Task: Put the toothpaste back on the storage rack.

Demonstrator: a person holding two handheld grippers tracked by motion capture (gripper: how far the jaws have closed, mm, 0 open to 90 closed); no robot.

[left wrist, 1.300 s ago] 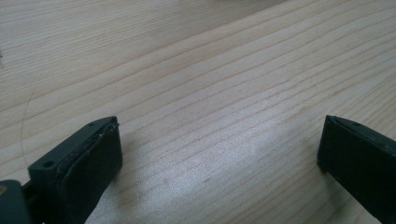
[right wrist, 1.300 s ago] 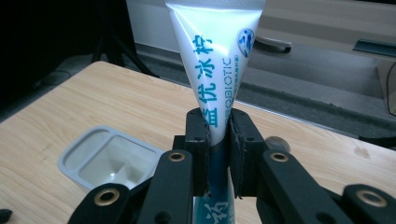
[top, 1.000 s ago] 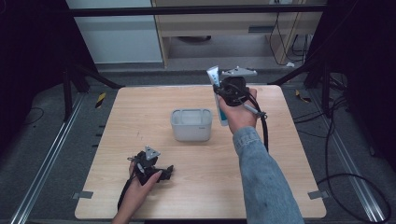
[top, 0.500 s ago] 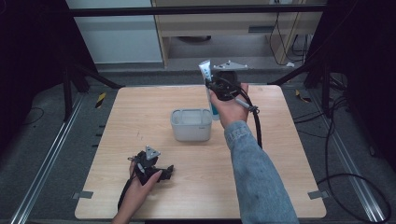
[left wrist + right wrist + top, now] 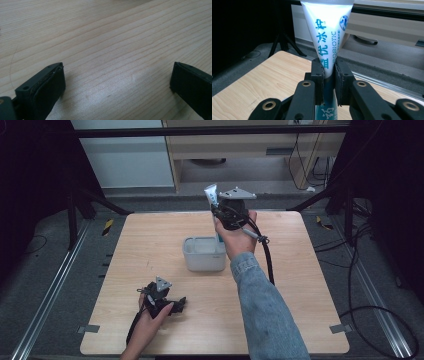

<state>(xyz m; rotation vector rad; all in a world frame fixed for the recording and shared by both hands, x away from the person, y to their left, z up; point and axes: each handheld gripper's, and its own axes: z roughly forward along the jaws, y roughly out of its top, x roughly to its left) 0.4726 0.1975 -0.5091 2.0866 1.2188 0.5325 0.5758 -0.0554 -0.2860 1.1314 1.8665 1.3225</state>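
Since a second ago the right gripper (image 5: 214, 209) has carried the toothpaste tube (image 5: 211, 195) leftward, from beside the white tub (image 5: 204, 254) to above its far right corner; the jaws are clamped on the tube's lower part, its flat crimped end up, well above the tabletop (image 5: 300, 270). The left gripper (image 5: 176, 304) has stayed put near the front edge, resting on the wood with its jaws wide apart and nothing between them; the tub sits mid-table.
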